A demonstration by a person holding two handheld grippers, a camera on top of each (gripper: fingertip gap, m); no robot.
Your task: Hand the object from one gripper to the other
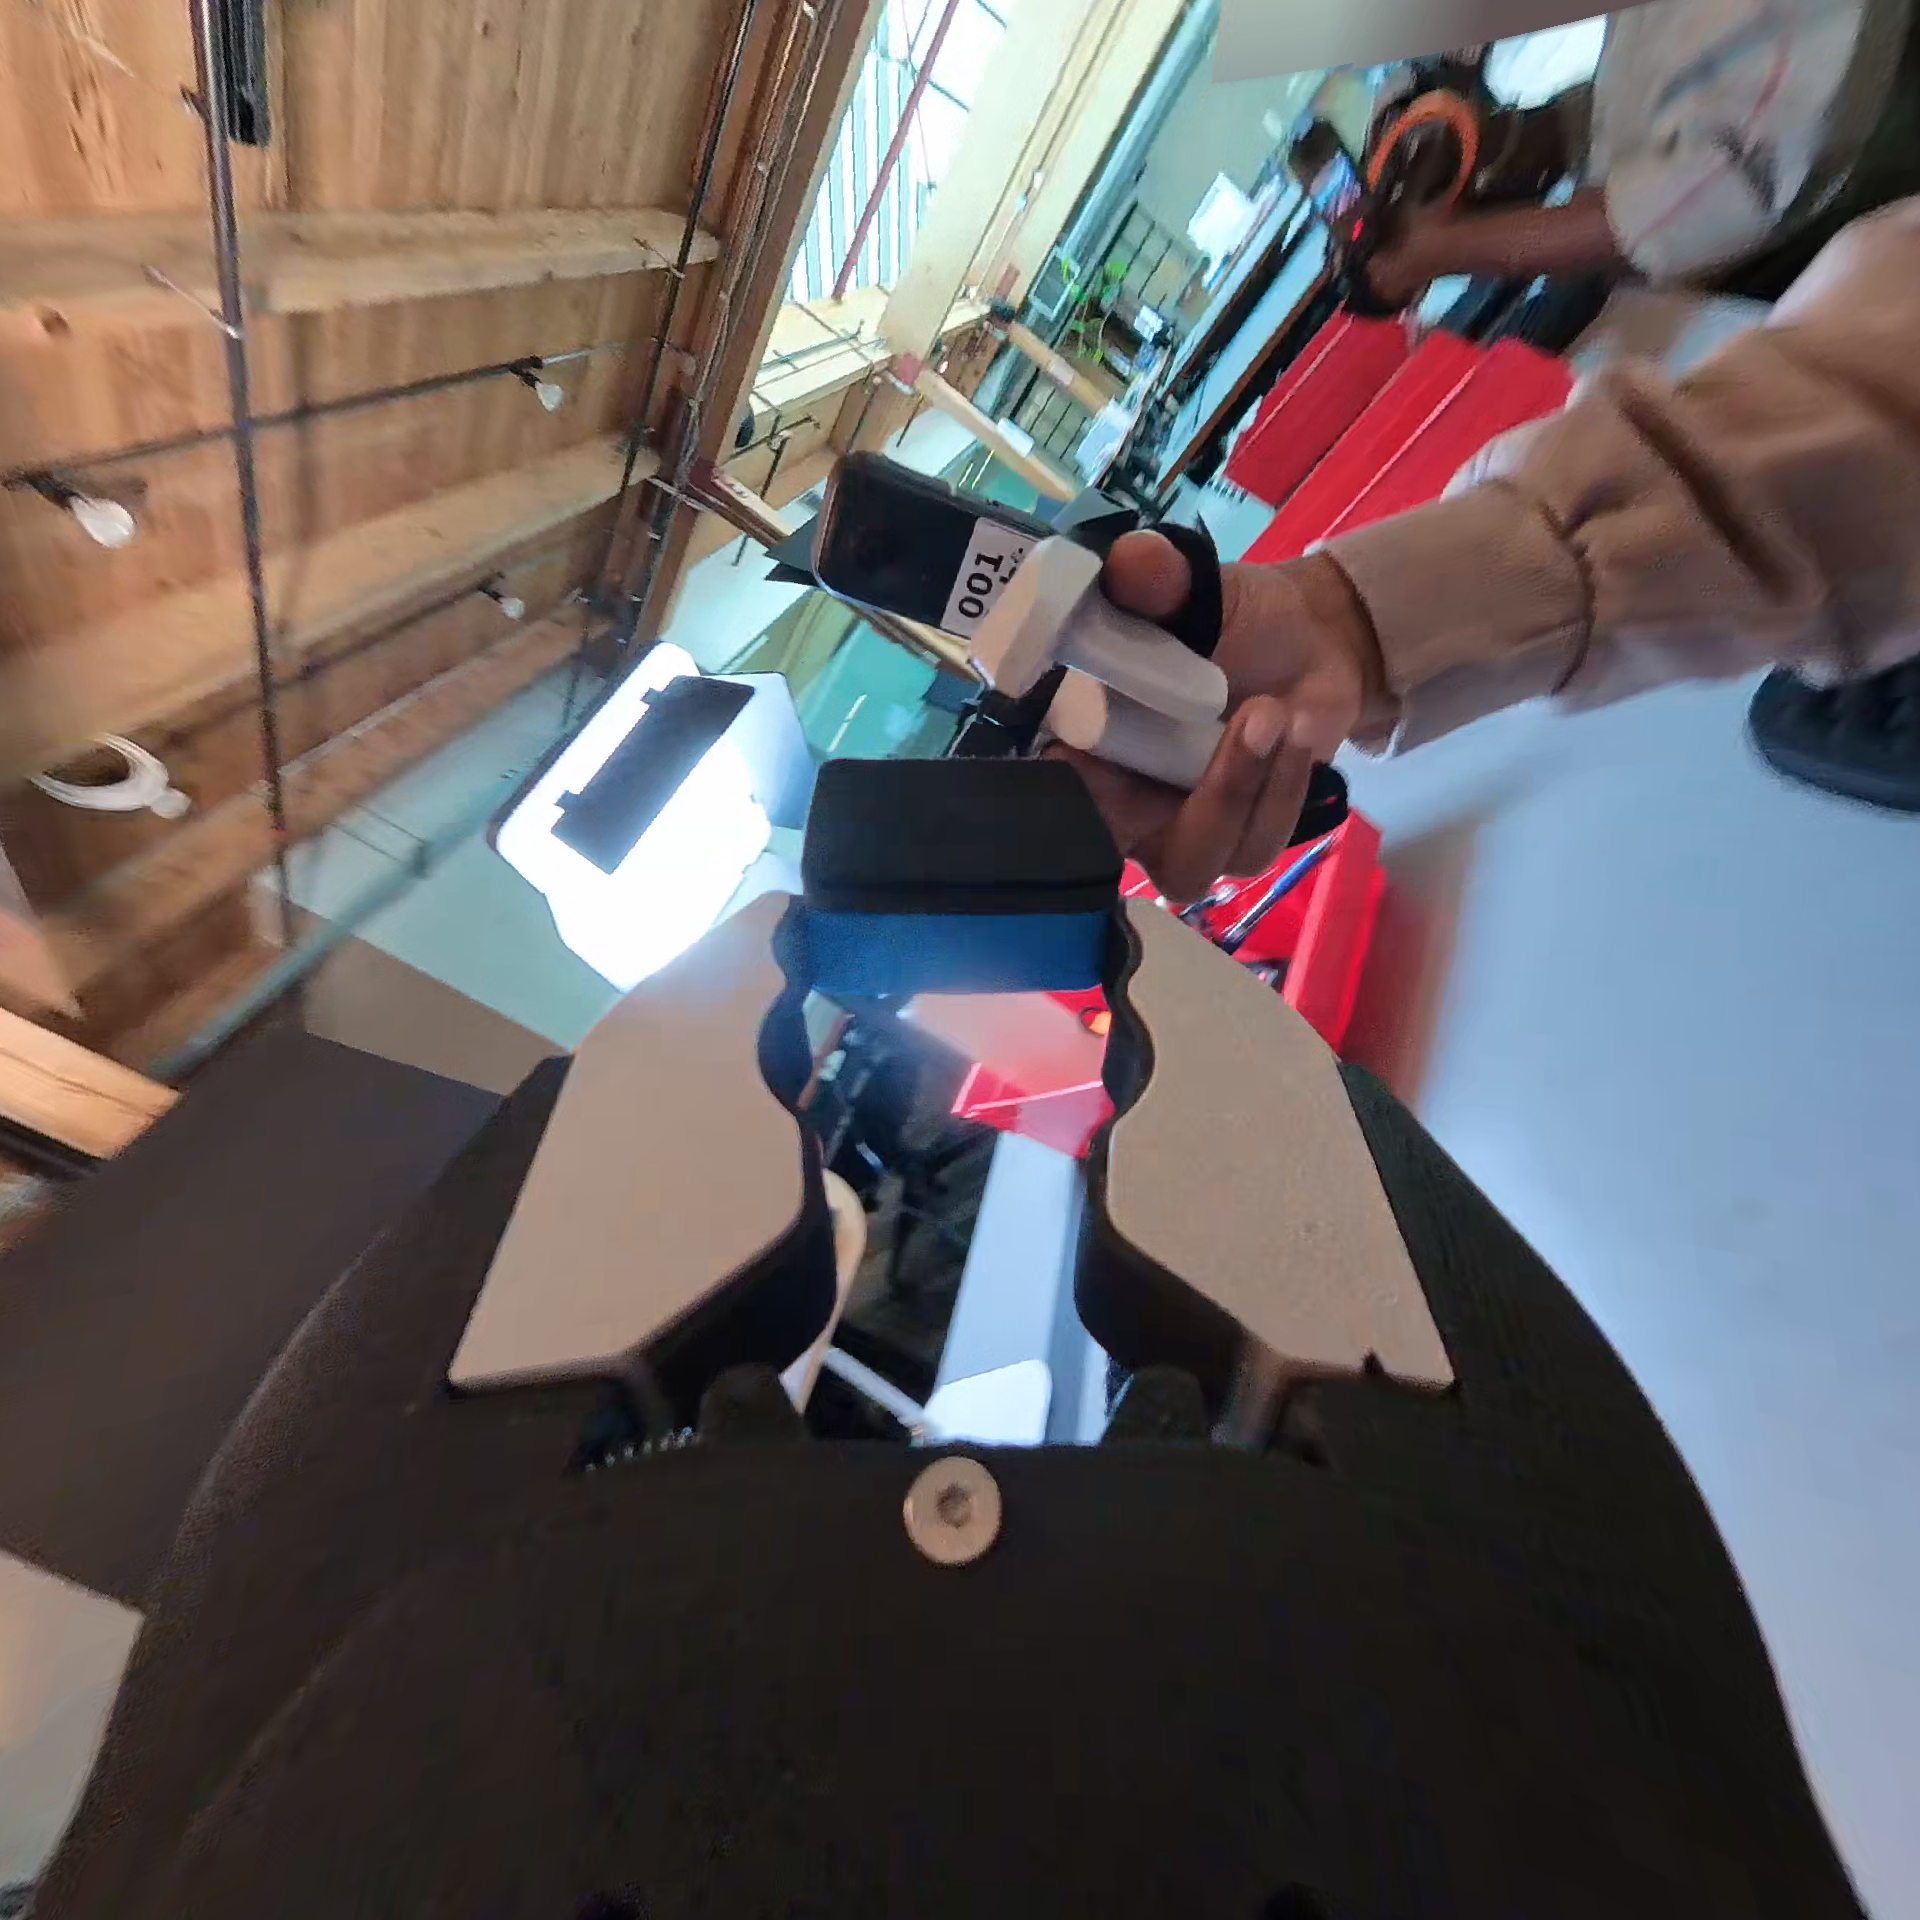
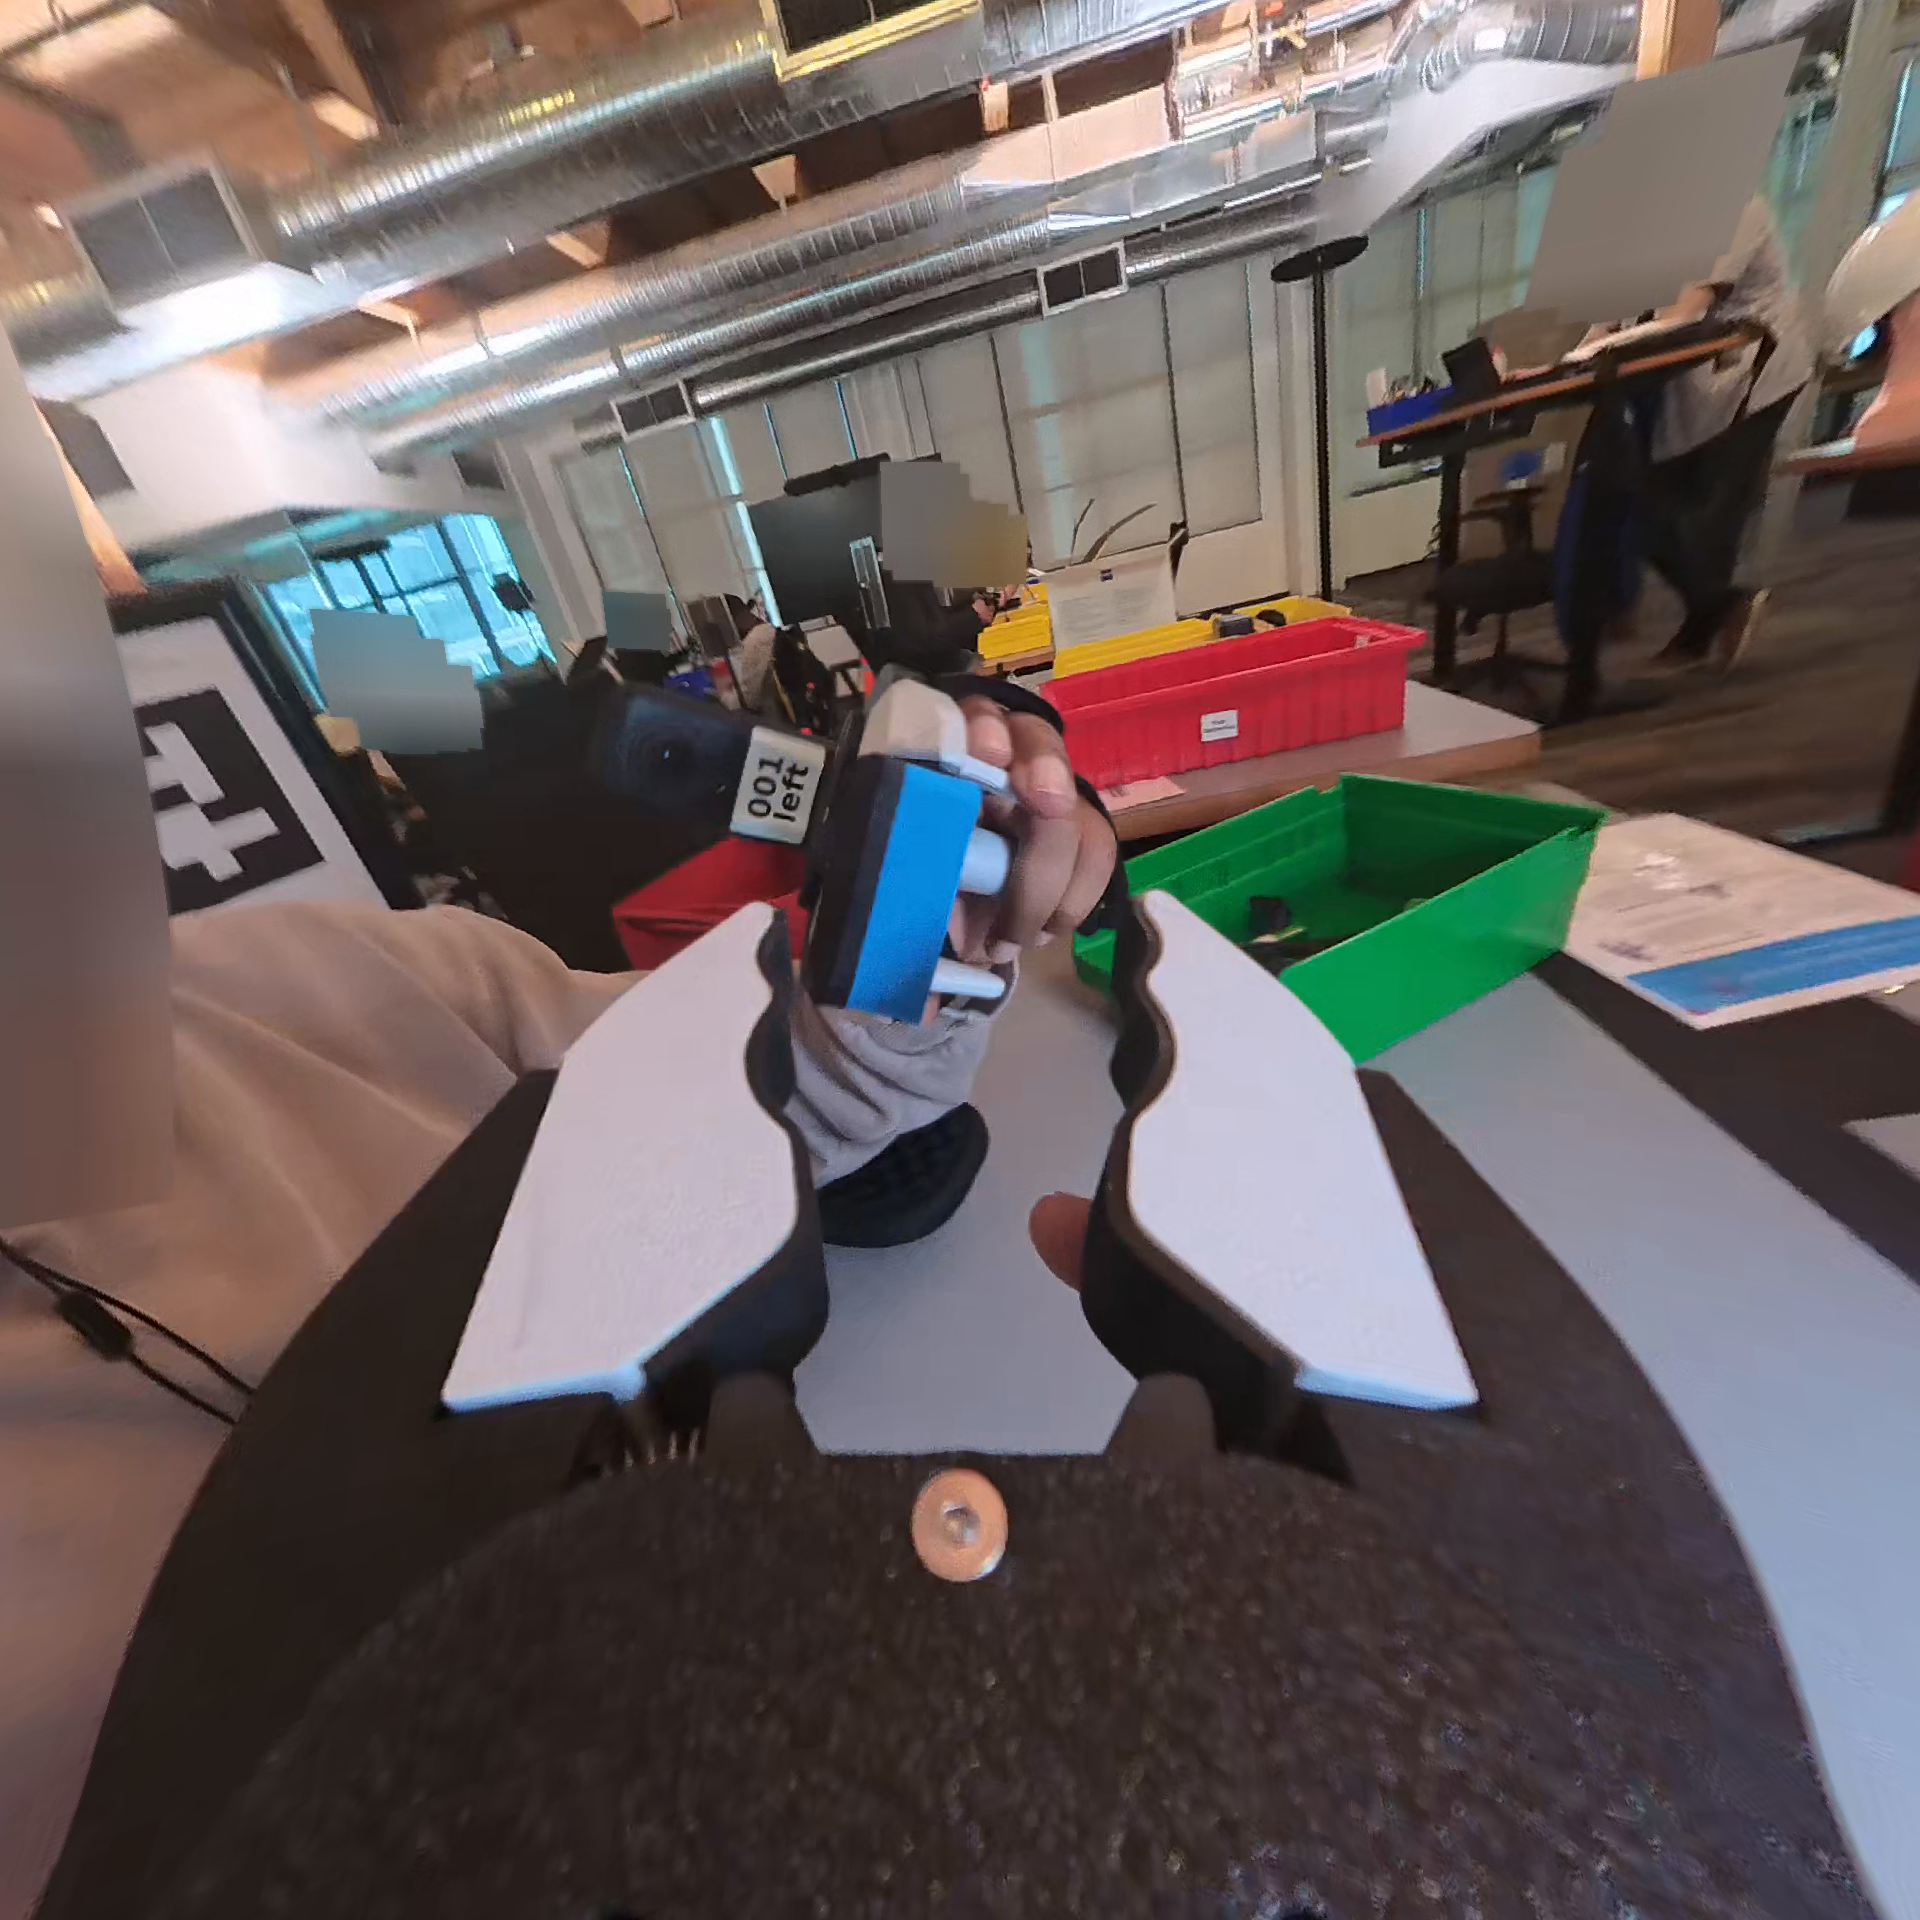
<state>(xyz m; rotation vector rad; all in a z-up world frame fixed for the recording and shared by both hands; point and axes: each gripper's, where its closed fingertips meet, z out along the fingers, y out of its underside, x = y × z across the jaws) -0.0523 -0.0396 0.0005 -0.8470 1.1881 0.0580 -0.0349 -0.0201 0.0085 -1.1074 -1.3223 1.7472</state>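
My left gripper (image 1: 951,935) is shut on a black foam block with a blue face (image 1: 956,852) and grips it at the fingertips. In the right wrist view the same block (image 2: 899,894) is held up, blue face toward me. It sits in line with the gap of my right gripper (image 2: 956,930), close to its left finger (image 2: 665,1132). The right gripper is open and empty. A hand holds the right gripper's white handle (image 1: 1101,665) just behind the block. Its fingers are hidden there. I cannot tell whether the block is inside the right jaws.
A green bin (image 2: 1455,914) and papers (image 2: 1745,935) lie on the grey table (image 2: 1558,1195) to the right. Red (image 2: 1247,686) and yellow (image 2: 1174,634) bins stand farther back. People stand at a desk at the far right. A white box (image 1: 655,790) is behind the block. The tips of both grippers are at nearly the same place.
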